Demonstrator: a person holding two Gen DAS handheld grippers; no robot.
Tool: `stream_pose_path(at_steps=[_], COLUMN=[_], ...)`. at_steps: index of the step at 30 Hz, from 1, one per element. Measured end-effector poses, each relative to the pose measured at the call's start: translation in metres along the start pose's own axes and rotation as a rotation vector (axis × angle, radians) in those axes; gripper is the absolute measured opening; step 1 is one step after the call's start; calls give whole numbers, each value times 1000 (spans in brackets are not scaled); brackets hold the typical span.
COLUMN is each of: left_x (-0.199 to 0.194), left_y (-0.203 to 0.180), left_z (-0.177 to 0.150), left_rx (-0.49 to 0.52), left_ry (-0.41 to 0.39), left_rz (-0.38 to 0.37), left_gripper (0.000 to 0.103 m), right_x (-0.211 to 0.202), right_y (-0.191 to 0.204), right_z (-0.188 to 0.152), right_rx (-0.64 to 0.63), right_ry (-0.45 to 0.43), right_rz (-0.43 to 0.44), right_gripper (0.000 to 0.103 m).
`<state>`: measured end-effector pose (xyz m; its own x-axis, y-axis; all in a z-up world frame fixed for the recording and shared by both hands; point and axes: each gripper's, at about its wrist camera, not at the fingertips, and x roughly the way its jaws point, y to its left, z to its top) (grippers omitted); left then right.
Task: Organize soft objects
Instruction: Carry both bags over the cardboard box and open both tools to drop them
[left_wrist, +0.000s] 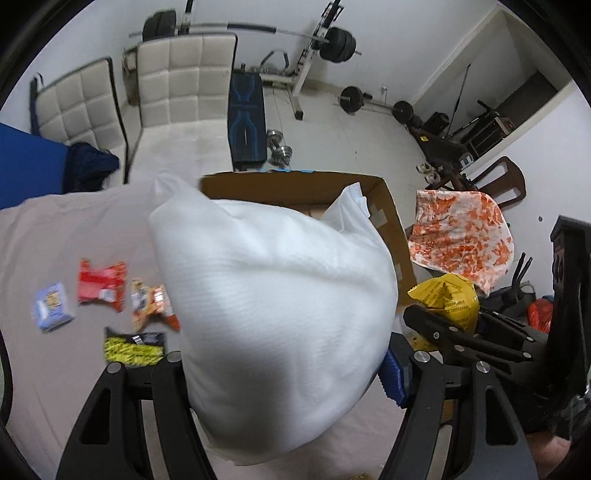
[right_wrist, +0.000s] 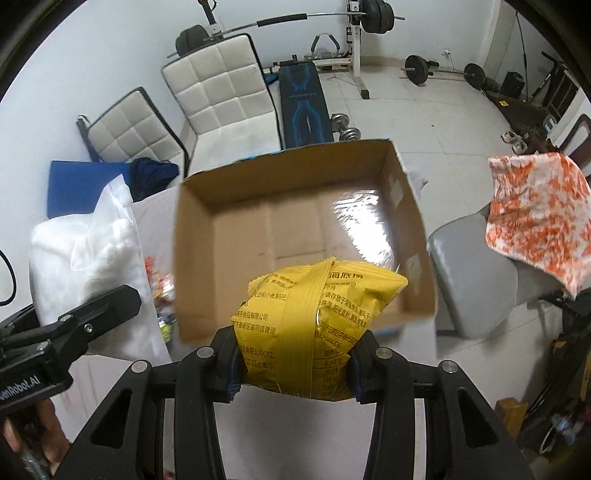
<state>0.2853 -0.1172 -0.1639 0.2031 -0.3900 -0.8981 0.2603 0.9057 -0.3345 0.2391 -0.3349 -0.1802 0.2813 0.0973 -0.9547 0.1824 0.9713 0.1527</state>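
Note:
My left gripper (left_wrist: 284, 373) is shut on a big white pillow (left_wrist: 273, 295), which fills the middle of the left wrist view and hides part of the cardboard box (left_wrist: 391, 206) behind it. My right gripper (right_wrist: 293, 360) is shut on a puffy yellow snack bag (right_wrist: 310, 317) and holds it above the near wall of the open, empty cardboard box (right_wrist: 207, 236). In the right wrist view the pillow (right_wrist: 85, 251) and the left gripper (right_wrist: 99, 310) sit to the left of the box. The yellow bag also shows in the left wrist view (left_wrist: 447, 299).
Several small snack packets (left_wrist: 99, 291) lie on the white table cover (left_wrist: 55, 236) at the left. An orange-and-white cloth (right_wrist: 539, 218) hangs over a chair at the right, beside a grey seat (right_wrist: 472, 273). White padded chairs (right_wrist: 221, 92) and gym weights stand behind.

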Motion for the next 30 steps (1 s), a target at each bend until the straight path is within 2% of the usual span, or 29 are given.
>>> stream_pose_path(at_steps=[7,13,16,21,30], left_x=[92,168,196,223,240], left_y=[-8,-1,4,7,2], left_z=[56,83,90,98,102], left_rx=[-87,-155,-183,-194,-201], left_ry=[113,194,222,247,271], left_rz=[-36,-55,-55,-44,-13], left_gripper=[69,69,69,69,73], right_x=[83,154,176,198,211], right_y=[-36,-53,-57,-61,-68], right_z=[67,101,111,125,136], right_rx=[-40,-77,-106,-131,-141], right_ry=[33,66,66,68,59], right_rz=[-7,3,-5,-12,-40], right_gripper=[46,46,46,46,47])
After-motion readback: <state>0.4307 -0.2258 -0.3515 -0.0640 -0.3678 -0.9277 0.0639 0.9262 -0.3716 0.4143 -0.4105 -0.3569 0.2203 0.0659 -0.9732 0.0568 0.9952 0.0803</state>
